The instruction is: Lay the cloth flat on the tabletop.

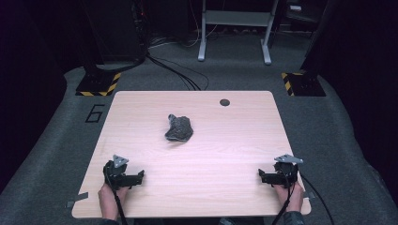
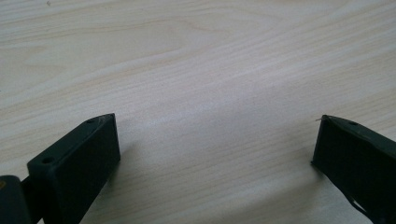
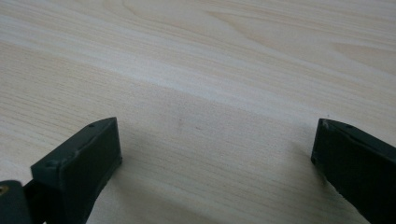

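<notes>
A crumpled dark grey cloth lies a little left of the middle of the light wooden table. My left gripper rests near the front left corner, held by a hand, its jaws pointing right. Near the front right corner my right gripper rests with its jaws pointing left. Both are well apart from the cloth. In the left gripper view my left gripper stands open over bare wood. In the right gripper view my right gripper is open too, with nothing between its fingers.
A small dark round hole sits near the table's far edge. Beyond the table are grey carpet, black cables, a white stand frame and yellow-black striped stand bases.
</notes>
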Demonstrator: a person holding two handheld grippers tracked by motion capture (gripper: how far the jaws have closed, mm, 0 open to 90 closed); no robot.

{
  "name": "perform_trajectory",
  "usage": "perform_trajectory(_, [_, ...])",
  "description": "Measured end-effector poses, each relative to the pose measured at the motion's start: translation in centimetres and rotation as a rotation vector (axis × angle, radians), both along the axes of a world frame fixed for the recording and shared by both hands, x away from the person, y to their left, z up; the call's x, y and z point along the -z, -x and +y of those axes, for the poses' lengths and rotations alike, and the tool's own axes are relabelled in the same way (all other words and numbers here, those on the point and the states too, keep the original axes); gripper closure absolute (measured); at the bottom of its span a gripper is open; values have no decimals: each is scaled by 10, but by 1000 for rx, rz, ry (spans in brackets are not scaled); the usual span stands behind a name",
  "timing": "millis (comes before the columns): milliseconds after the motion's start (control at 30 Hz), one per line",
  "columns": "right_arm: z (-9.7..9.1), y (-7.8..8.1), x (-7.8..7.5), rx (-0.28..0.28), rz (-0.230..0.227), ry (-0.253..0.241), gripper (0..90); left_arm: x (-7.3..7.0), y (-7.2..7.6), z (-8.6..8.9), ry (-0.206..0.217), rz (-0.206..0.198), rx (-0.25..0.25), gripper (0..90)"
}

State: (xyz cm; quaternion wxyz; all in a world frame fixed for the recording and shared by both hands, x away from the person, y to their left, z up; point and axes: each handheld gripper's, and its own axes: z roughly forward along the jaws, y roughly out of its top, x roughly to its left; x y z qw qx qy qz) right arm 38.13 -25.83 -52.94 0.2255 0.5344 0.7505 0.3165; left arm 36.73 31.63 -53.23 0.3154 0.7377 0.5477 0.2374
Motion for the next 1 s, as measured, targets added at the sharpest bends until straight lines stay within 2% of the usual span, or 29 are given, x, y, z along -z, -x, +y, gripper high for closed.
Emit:
perform_trajectory(300, [0, 0, 0, 2, 1, 0, 12, 0, 0, -4, 4, -1, -42, 4])
perform_trajectory(467, [0, 0, 0, 1, 1, -2, 12, -1, 0, -4, -10, 3, -10, 1])
perform_trajectory(500, [0, 0, 0, -1, 0, 0, 12, -2, -1, -3, 3, 13, 2, 4])
perform_trajectory(600, [0, 0, 0, 0, 0, 0, 12, -5, -2, -3, 11, -4, 8, 3])
perform_trajectory(667, [0, 0, 0, 5, 2, -4, 12, -14, -4, -6, 12, -19, 24, 4])
perform_trajectory(700, [0, 0, 0, 2, 3, -2, 12, -18, -5, -7, 20, -36, 23, 7])
perform_trajectory(767, [1, 0, 0, 7, 3, -4, 12, -26, -10, -7, 47, -40, 39, 6])
perform_trajectory(833, [0, 0, 0, 5, 1, -2, 12, -36, -16, -9, 66, -38, 54, 7])
perform_trajectory(867, [0, 0, 0, 4, -1, 0, 12, -41, -21, -11, 70, -51, 63, 9])
perform_trajectory(900, [0, 0, 0, 4, 0, -1, 12, -44, -23, -13, 67, -56, 70, 11])
perform_trajectory(1000, [0, 0, 0, 3, 2, 0, 12, -51, -37, -20, 99, -68, 91, 12])
